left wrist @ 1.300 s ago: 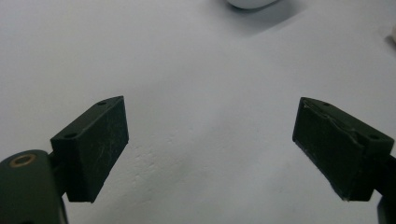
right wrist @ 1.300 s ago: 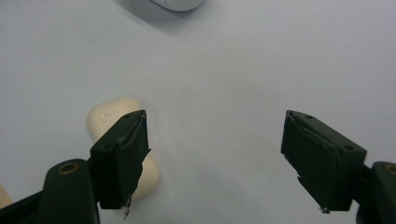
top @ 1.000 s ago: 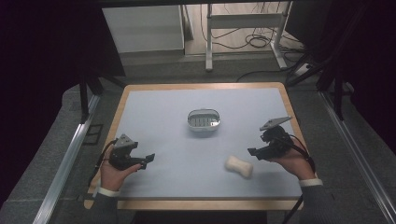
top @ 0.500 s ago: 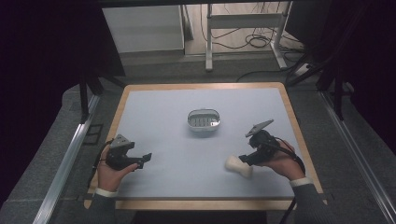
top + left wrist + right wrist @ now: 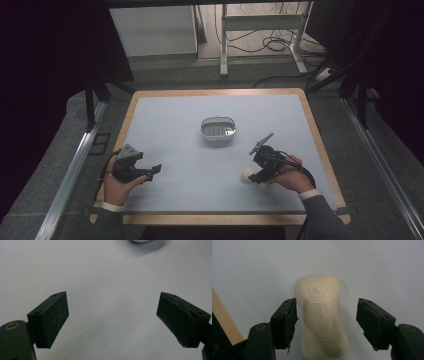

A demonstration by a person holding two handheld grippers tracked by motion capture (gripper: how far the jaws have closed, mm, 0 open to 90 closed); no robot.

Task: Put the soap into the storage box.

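On the pale blue surface [image 5: 175, 130] with its wooden edge, a cream bar of soap [image 5: 322, 315] lies near the front right. The right hand-held gripper [image 5: 327, 325] has its jaws spread on either side of the bar; the left jaw sits just beside the soap, the right jaw stands apart from it. The left hand-held gripper [image 5: 112, 320] rests low at the front left, jaws spread wide over bare surface. A small metal soap dish [image 5: 218, 129] sits near the middle, well apart from both.
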